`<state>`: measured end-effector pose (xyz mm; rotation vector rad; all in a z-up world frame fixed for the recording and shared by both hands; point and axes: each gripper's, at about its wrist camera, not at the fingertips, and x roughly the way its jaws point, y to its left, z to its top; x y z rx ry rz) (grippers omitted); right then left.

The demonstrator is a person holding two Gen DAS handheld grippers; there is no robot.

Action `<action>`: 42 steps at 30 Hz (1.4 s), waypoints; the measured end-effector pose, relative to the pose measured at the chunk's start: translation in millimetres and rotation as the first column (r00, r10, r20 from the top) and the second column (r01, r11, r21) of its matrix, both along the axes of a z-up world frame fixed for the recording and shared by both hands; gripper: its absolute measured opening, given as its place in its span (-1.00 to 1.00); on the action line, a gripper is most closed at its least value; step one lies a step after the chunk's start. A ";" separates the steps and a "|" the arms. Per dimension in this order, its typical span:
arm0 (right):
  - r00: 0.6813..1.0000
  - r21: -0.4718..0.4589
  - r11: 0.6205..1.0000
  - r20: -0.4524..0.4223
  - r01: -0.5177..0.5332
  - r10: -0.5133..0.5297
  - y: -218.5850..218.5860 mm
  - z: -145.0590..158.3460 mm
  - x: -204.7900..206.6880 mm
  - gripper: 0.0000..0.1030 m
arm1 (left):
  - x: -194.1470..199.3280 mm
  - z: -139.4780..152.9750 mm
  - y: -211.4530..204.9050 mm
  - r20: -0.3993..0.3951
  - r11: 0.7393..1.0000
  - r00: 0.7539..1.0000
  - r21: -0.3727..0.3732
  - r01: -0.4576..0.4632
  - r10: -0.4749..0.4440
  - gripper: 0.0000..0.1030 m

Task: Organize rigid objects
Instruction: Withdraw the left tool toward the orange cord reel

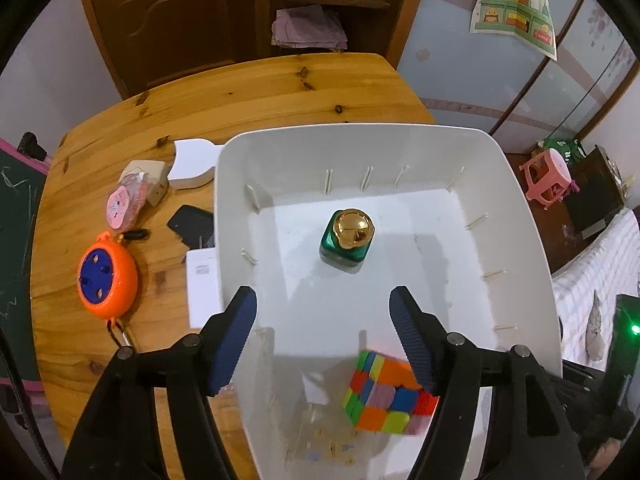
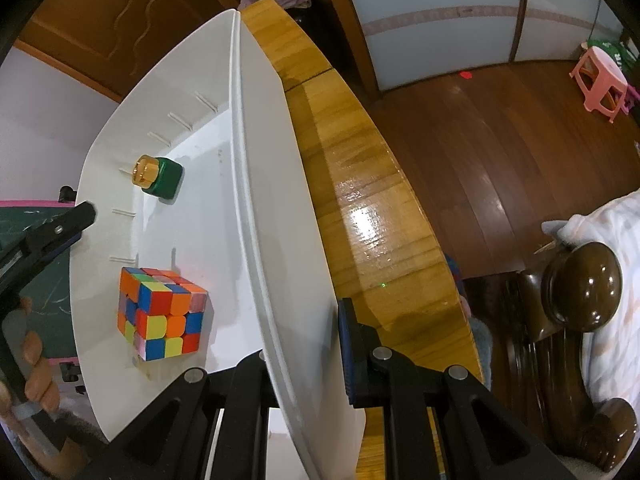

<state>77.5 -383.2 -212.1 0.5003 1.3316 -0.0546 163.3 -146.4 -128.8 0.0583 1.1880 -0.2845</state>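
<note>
- Over the white bin [image 1: 520, 216], the left gripper [image 1: 324, 300] hangs wide open, empty.
- Orange reel [image 1: 107, 276] lies left on the table [image 1: 240, 92], nearest it.
- Right gripper [image 2: 304, 344] pinches the bin's wall.

Taking the white bin [image 1: 516, 208] as the landmark: its floor lies mostly bare, with open room between the green bottle with a gold cap [image 1: 345, 242], standing toward the bin's far wall, and the colour cube [image 1: 386, 392], resting near the near wall. The two stand well apart. Thin ribs line the inner walls. The left gripper [image 1: 324, 320] hangs spread above the bin's near end, one finger over the left rim. The right gripper [image 2: 308, 344] straddles the bin's right wall. Left of the bin the wooden table [image 1: 248, 88] is crowded: a white box [image 1: 202, 292] against the wall, an orange and blue disc [image 1: 107, 276], a dark phone [image 1: 192, 224]. Beyond the far wall the tabletop shows bare.
</note>
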 end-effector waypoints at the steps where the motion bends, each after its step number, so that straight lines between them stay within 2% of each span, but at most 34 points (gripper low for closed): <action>1: 1.000 -0.001 1.000 -0.002 0.001 -0.001 0.0 -0.5 0.2 -0.71 | -1.8 1.7 1.8 0.002 1.000 1.000 -0.002 -0.001 0.001 0.41; 14: 1.000 -0.063 0.998 -0.015 0.013 -0.014 8.6 4.4 0.8 -0.71 | -40.5 40.0 45.3 0.082 1.000 0.996 0.009 -0.029 0.028 0.41; 23: 0.999 -0.081 0.996 -0.016 0.030 -0.031 12.5 4.0 -0.3 -0.70 | -57.5 72.6 105.7 0.182 0.990 0.974 0.020 -0.142 0.136 0.42; 31: 1.000 -0.070 0.997 -0.005 0.013 -0.013 10.2 5.5 -2.3 -0.70 | -58.5 63.6 143.5 0.165 0.975 0.962 0.011 -0.223 0.218 0.42; 35: 0.999 -0.090 0.996 0.045 -0.002 0.006 14.0 14.8 -4.4 -0.70 | -53.7 51.9 157.4 0.136 0.966 0.958 0.017 -0.256 0.252 0.42; 42: 1.000 -0.033 0.999 -0.004 0.030 -0.030 3.2 12.2 0.4 -0.71 | -44.6 36.8 170.8 0.131 0.956 0.952 0.062 -0.287 0.278 0.42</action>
